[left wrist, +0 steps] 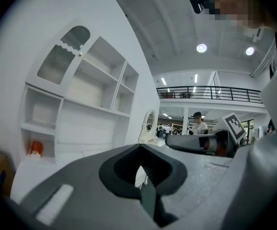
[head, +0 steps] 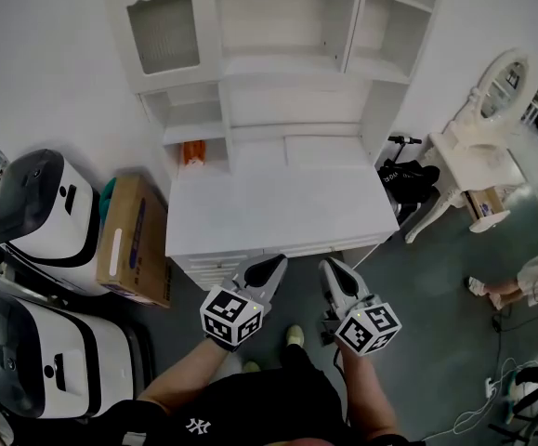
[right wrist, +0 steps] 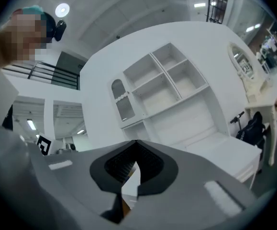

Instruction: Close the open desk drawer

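We held the left tool (head: 273, 262) and the right tool (head: 331, 268) side by side, each pressed together on nothing, pointing at the white wooden desk (head: 282, 207). The white flat drawer front (head: 315, 246) lay just ahead under the surface's front edge, its long axis crosswise to us. We judged the right tool slightly nearer.

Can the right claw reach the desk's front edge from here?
Likely yes: the right claw, shut, points at the desk's front edge from close by, nothing stands between, and the left claw sits aside.
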